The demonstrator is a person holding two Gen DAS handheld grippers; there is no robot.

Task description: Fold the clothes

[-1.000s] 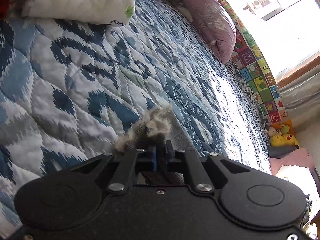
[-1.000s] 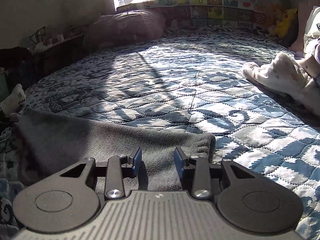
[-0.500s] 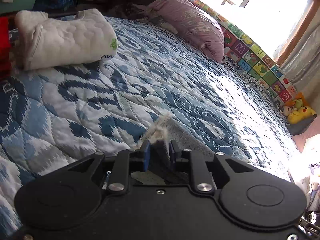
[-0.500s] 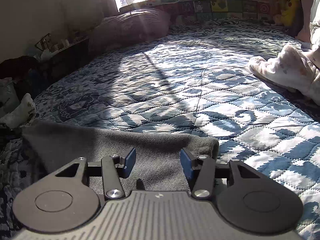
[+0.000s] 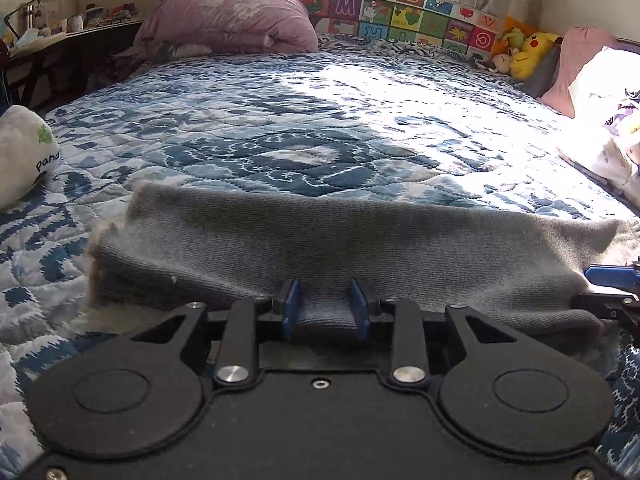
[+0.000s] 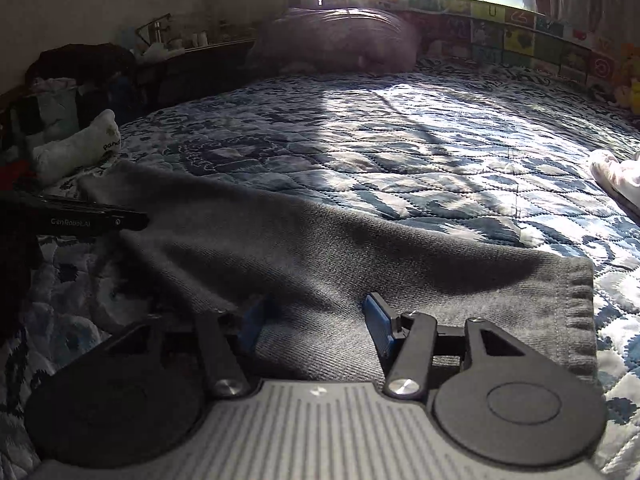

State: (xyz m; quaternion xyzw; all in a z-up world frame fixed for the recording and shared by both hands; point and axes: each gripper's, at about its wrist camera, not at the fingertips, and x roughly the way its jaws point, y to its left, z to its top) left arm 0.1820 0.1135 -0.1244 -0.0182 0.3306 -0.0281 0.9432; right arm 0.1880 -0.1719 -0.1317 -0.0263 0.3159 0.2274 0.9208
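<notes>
The grey garment point(image 5: 344, 240) lies crosswise along the bed's near edge, under the parted, empty left gripper point(image 5: 325, 310) and right gripper point(image 6: 316, 322).

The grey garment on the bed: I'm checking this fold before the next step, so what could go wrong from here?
1. The left gripper has only a small bunch of the grey garment between its fingers; it might slip out.
2. The right gripper is open over the cloth, so that side has no grip.
3. The fuzzy left edge looks uneven, so the fold may end up crooked.
</notes>
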